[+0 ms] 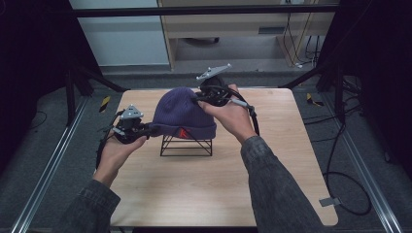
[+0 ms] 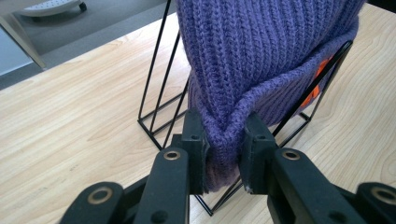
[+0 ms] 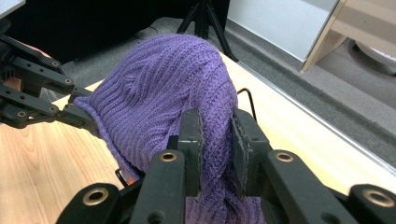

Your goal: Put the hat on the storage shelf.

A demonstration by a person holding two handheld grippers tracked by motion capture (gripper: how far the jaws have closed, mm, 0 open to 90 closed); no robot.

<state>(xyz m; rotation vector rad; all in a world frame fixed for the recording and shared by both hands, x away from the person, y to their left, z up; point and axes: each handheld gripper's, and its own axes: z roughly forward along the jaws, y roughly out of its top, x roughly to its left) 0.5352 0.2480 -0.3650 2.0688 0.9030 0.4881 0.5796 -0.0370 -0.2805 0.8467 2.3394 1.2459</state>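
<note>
Left gripper [image 2: 223, 140]: jaws clamped on a pinched fold of the purple knit hat's [image 2: 266, 56] folded brim at its left edge. Right gripper [image 3: 215, 135]: jaws closed on a ridge of knit at the hat's far right side, near the crown. Hat sits draped over a black wire stand [image 1: 186, 145] on the middle of the wooden table [image 1: 286, 160], an orange tag [image 1: 183, 133] showing at the brim.

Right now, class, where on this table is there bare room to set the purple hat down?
Bare wood lies in front of the wire rack toward the near table edge, and along the right side. The centre is crowded: hat, left tongs, right tongs.
</note>
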